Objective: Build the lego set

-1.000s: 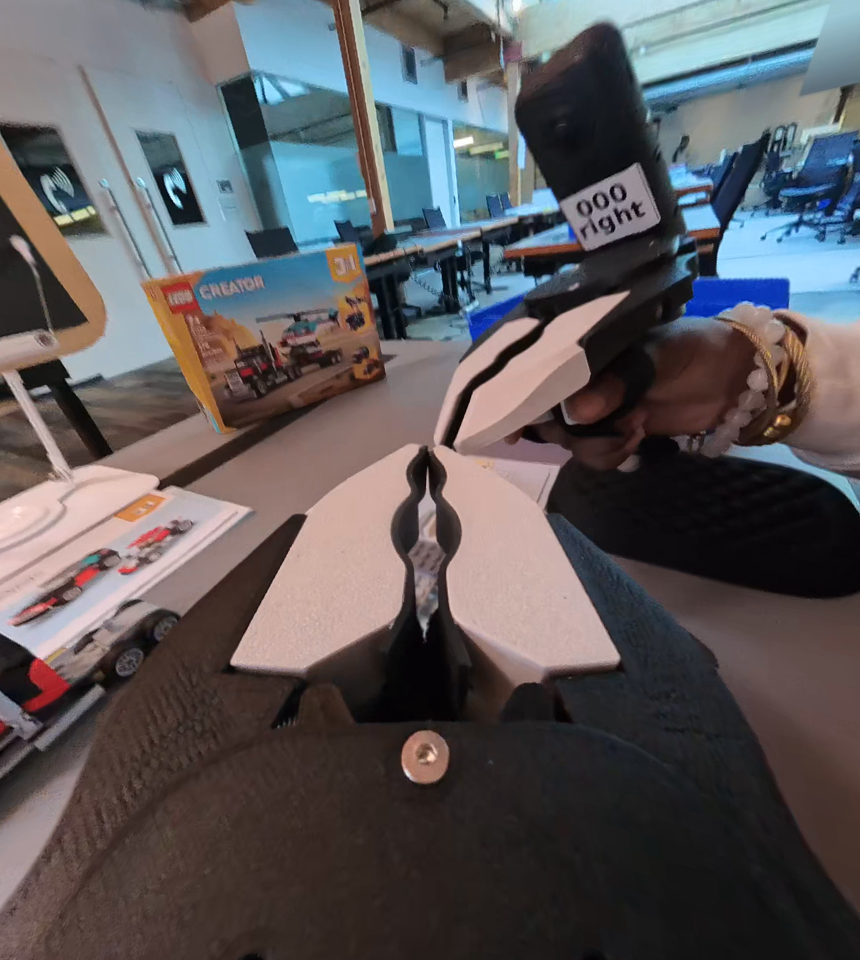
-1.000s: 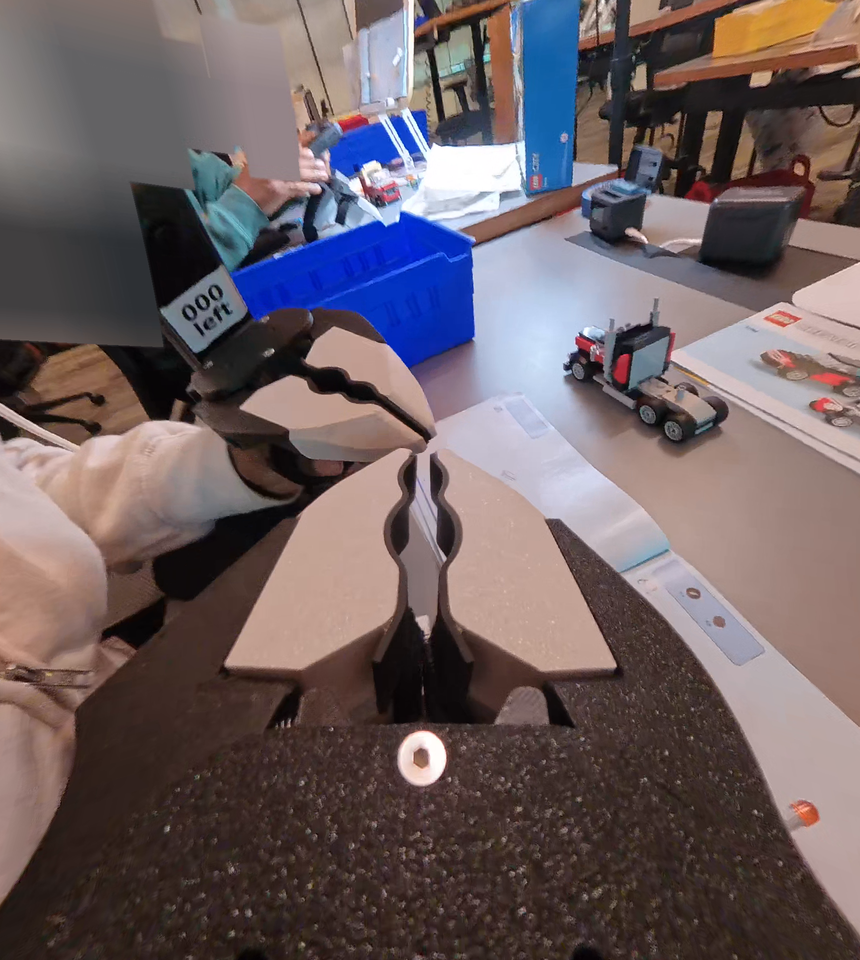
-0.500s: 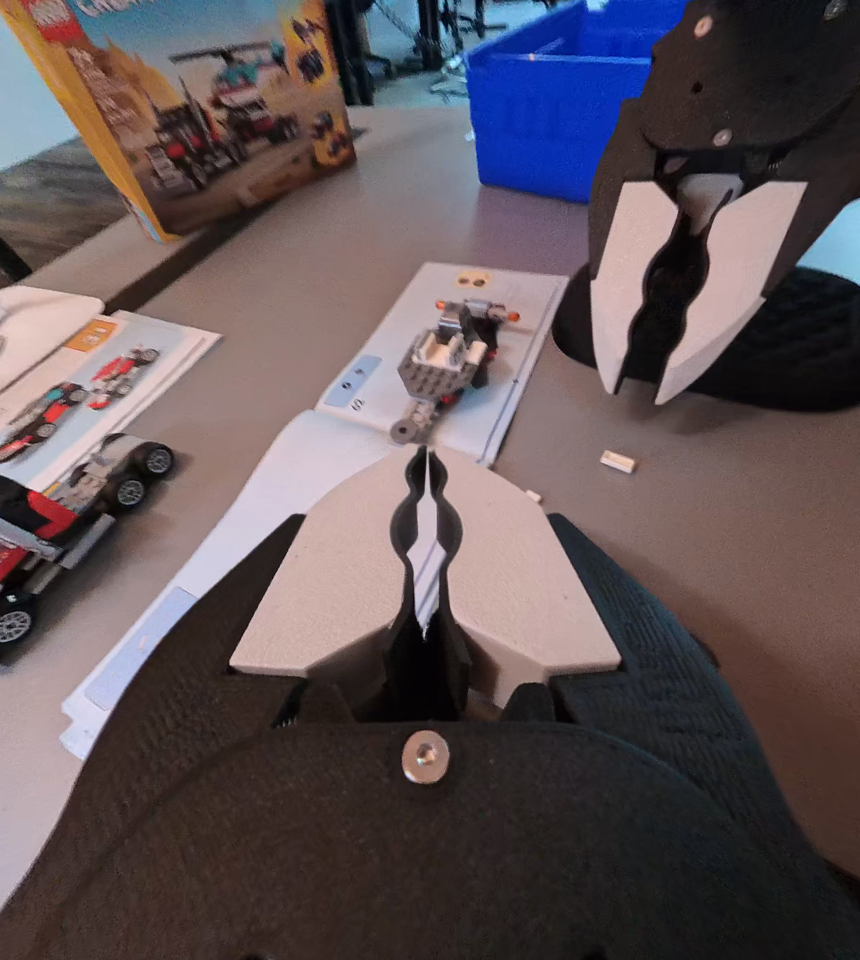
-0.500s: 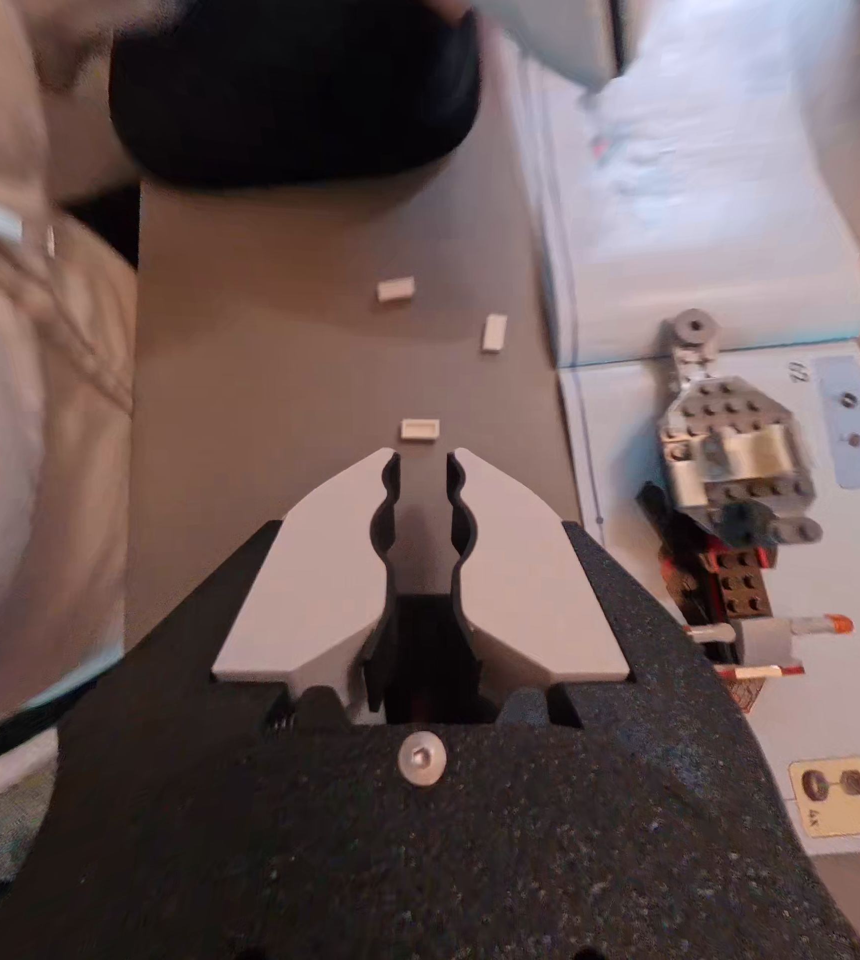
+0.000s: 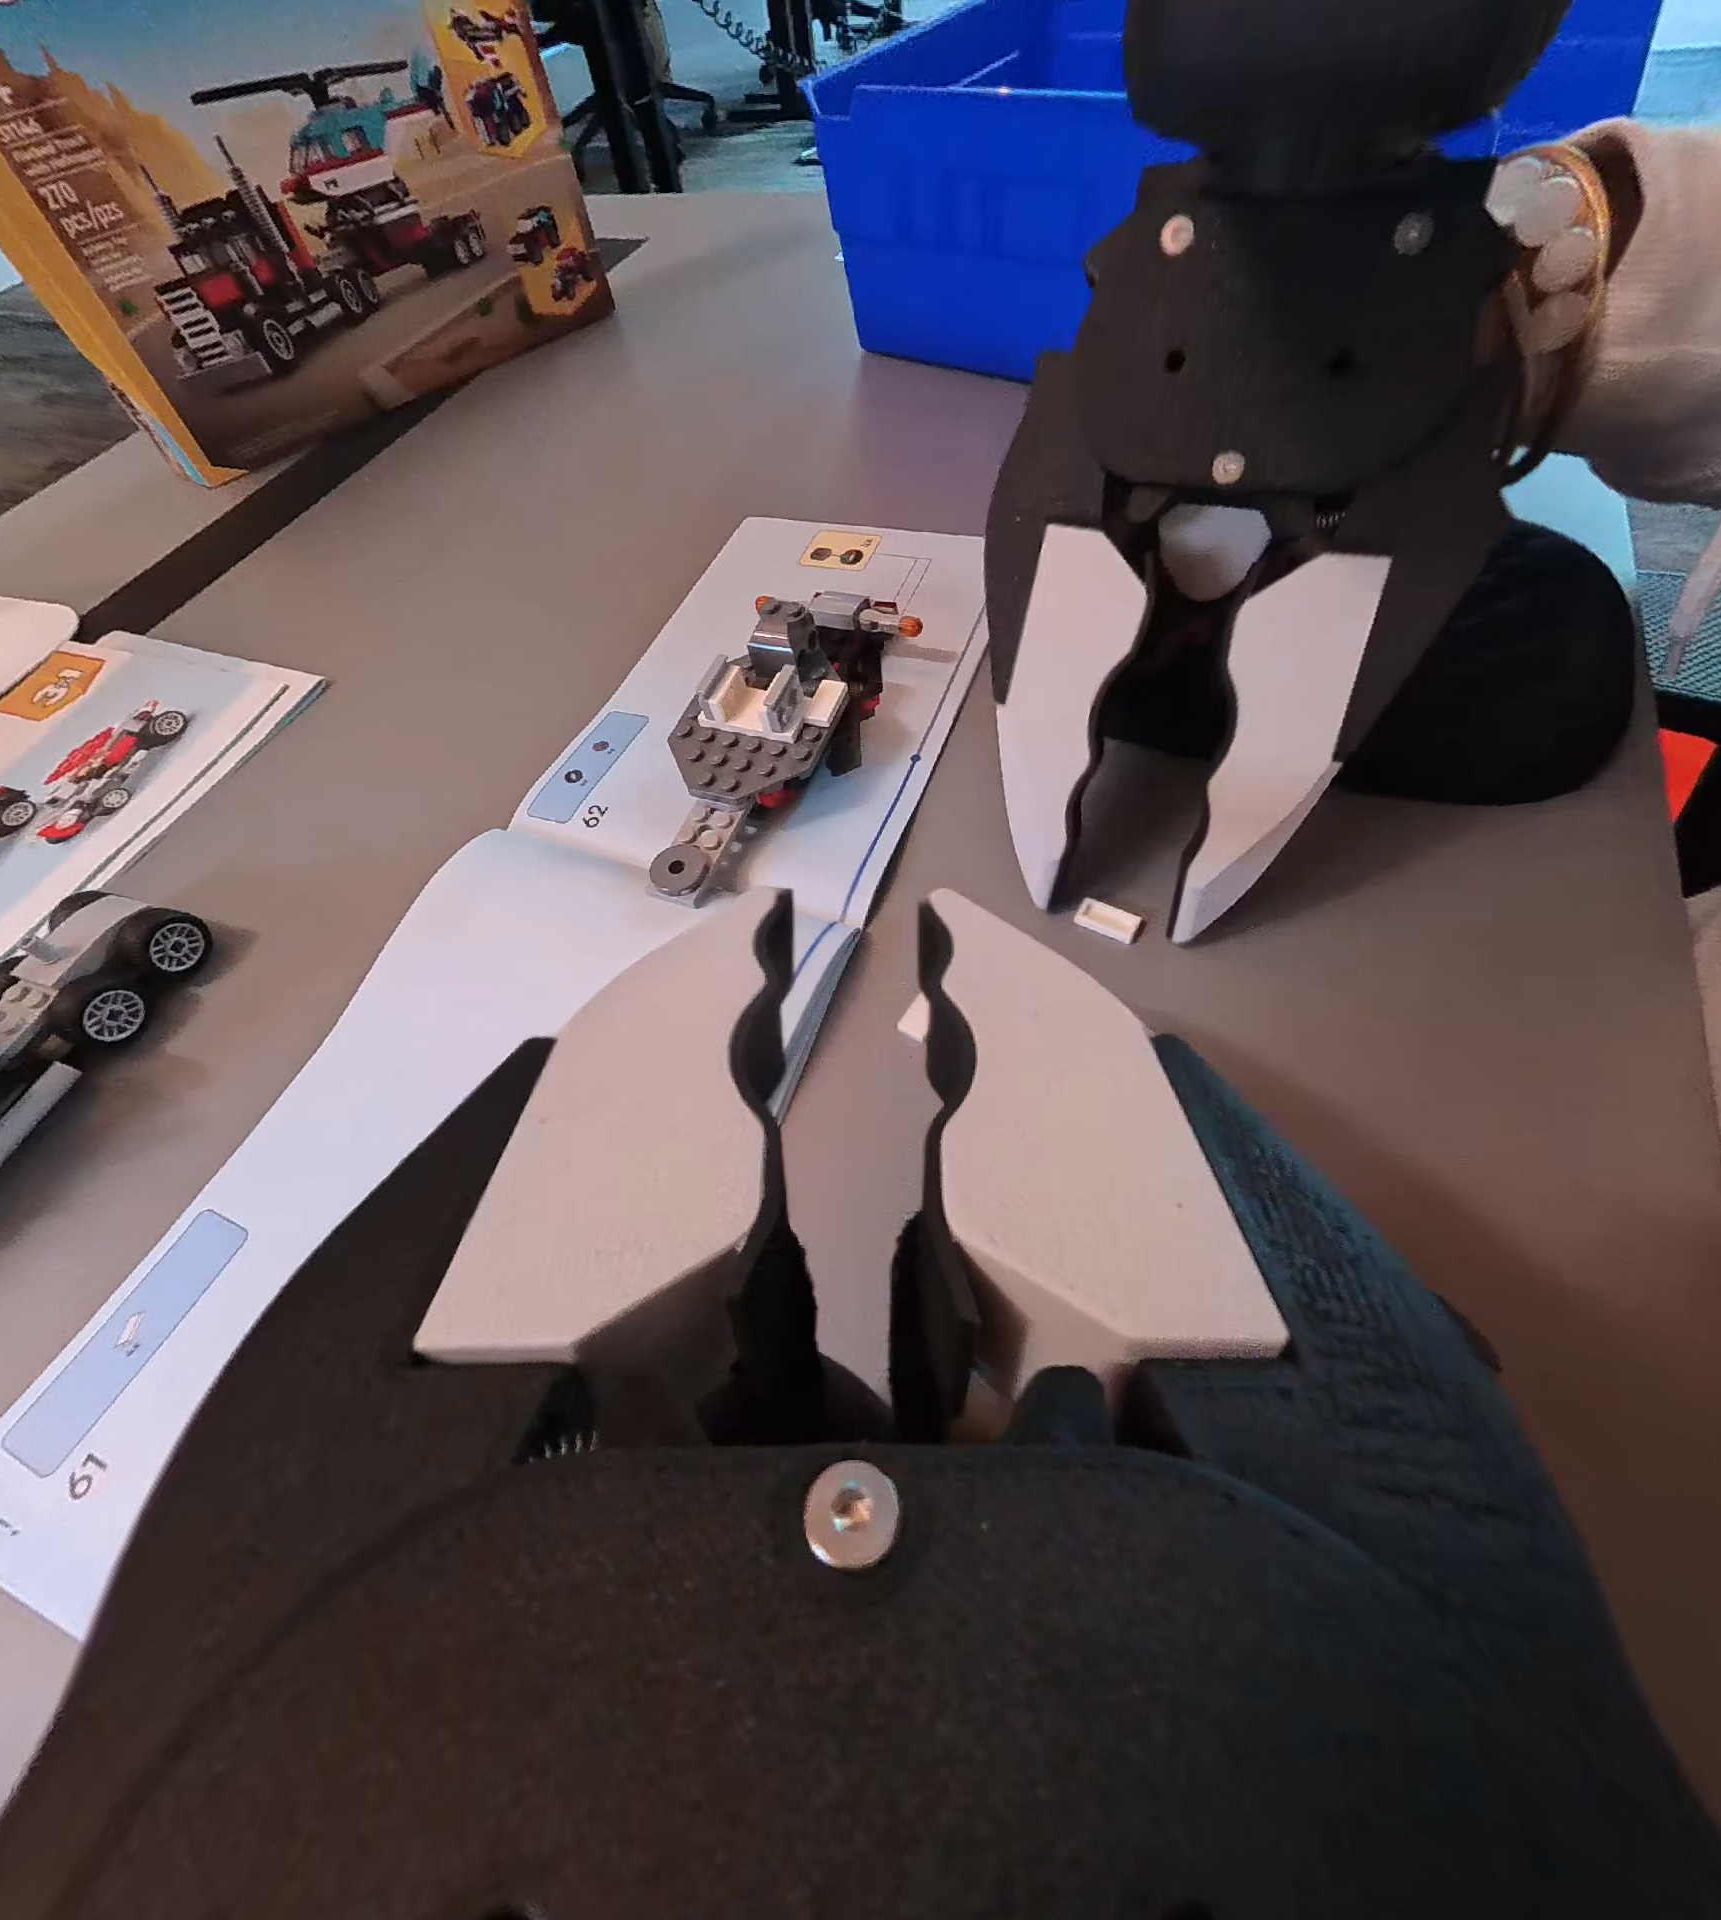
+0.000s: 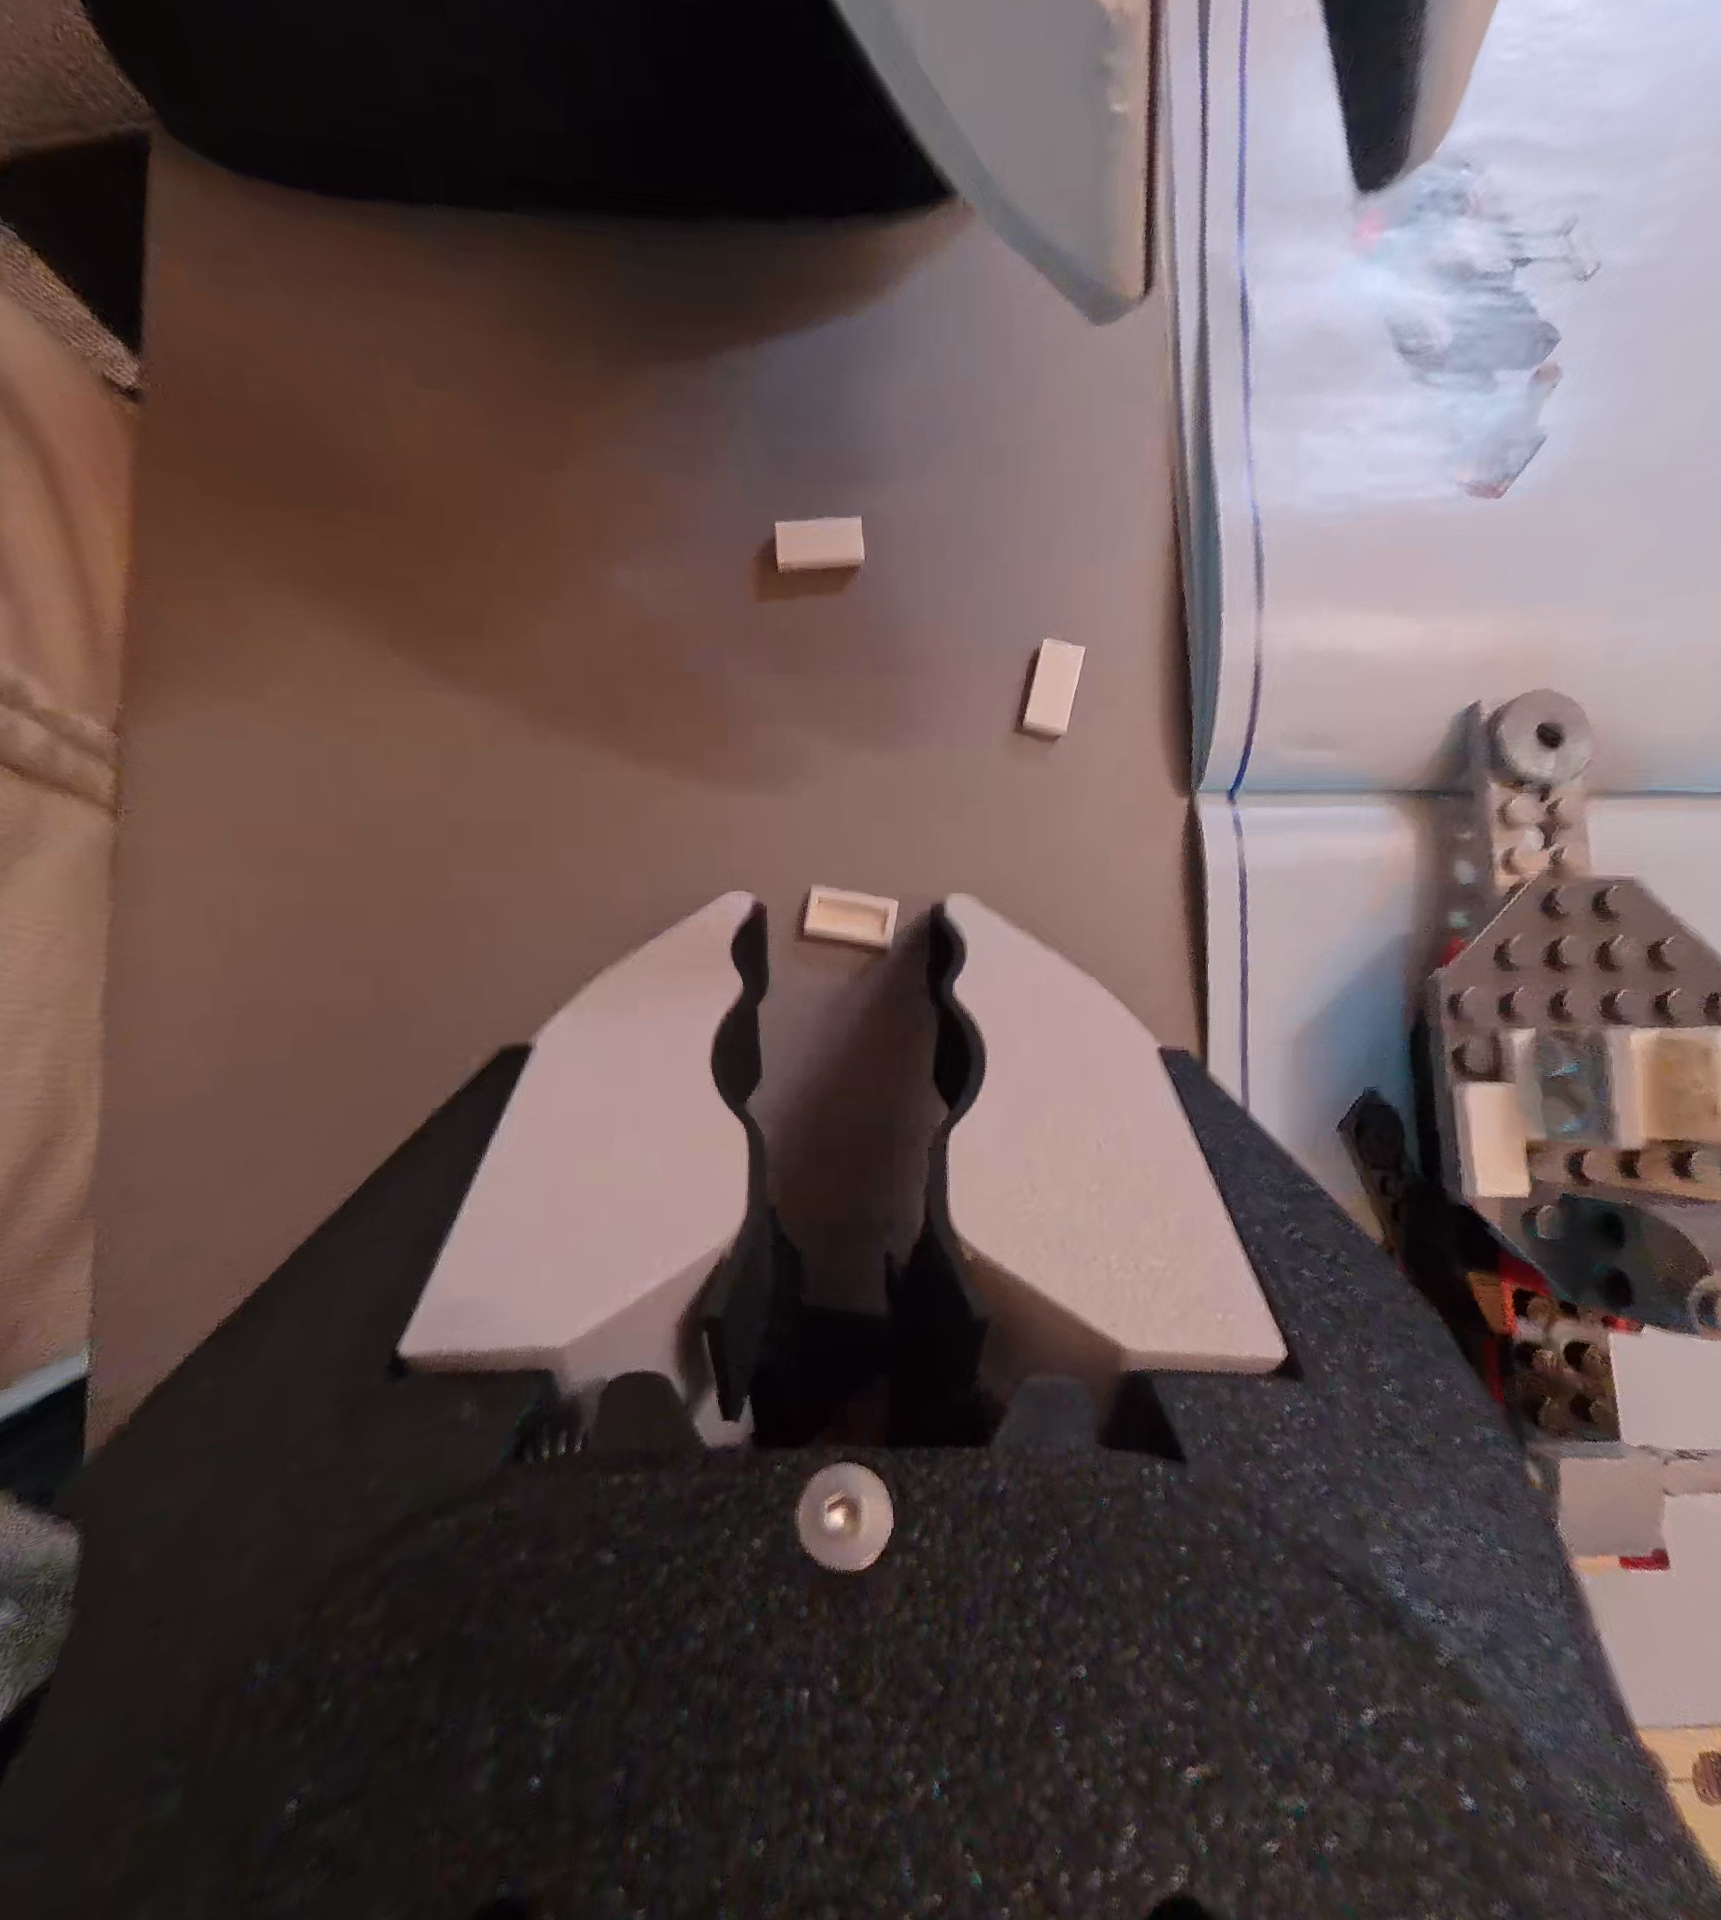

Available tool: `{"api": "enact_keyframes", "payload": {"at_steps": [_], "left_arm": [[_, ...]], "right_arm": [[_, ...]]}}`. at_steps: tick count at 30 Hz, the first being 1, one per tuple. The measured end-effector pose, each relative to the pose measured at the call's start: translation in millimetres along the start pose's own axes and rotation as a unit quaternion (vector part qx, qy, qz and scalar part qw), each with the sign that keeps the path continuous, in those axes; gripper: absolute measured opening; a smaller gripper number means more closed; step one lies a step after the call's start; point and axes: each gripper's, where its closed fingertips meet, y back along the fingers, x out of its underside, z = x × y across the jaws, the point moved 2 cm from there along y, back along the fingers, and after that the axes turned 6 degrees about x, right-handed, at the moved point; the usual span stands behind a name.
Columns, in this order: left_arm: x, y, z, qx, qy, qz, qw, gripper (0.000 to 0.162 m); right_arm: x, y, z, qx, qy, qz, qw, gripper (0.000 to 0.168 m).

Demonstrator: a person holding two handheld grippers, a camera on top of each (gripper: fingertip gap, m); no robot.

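My right tool [image 6: 845, 914] stood spread, tips down at the surface [image 6: 523, 727], straddling a small white tile [image 6: 851, 917] at the centre of the right wrist view; it was not yet pinched. My left tool [image 5: 856, 914] was also spread and empty, hovering low in the centre of the left wrist view.

The build looked partly done, as I judged it. The grey half-built model [image 5: 768, 727] lay on the open instruction booklet [image 5: 482, 997] in the middle of the left wrist view, with studs bare on its wedge plate. Two more white tiles [image 6: 818, 543] [image 6: 1053, 686] lay loose in the upper middle of the right wrist view, so several pieces were left to fit.

A finished truck [image 5: 35, 1018] sat at the left edge, beside a second booklet [image 5: 108, 748]. The set's box [image 5: 253, 229] stood upper left, and a blue bin [image 5: 949, 208] at the top. Nothing blocked the tile, though the booklet's edge lay just beside the loose pieces.
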Motion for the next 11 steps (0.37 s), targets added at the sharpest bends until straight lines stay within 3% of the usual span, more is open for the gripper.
{"api": "enact_keyframes", "payload": {"at_steps": [1, 6, 9, 11], "left_arm": [[0.4, 0.1, 0.1, -0.004, 0.0, -0.001, 1.0, 0.026], [-7.6, 6.9, 3.9, -0.035, -0.006, -0.035, 0.999, 0.045], [-21.7, 17.5, 6.1, -0.061, -0.024, -0.098, 0.993, 0.047], [-33.0, 25.5, 3.7, -0.072, -0.058, -0.141, 0.986, 0.041]], "right_arm": [[-2.0, -0.3, -1.0, 0.008, -0.002, -0.008, 1.0, 0.016], [-4.4, 0.3, -11.0, 0.029, -0.048, -0.027, 0.998, 0.016], [-34.8, 19.9, -26.1, 0.011, -0.142, -0.151, 0.978, 0.016], [-62.1, 41.6, -36.5, -0.04, -0.221, -0.263, 0.938, 0.016]]}}
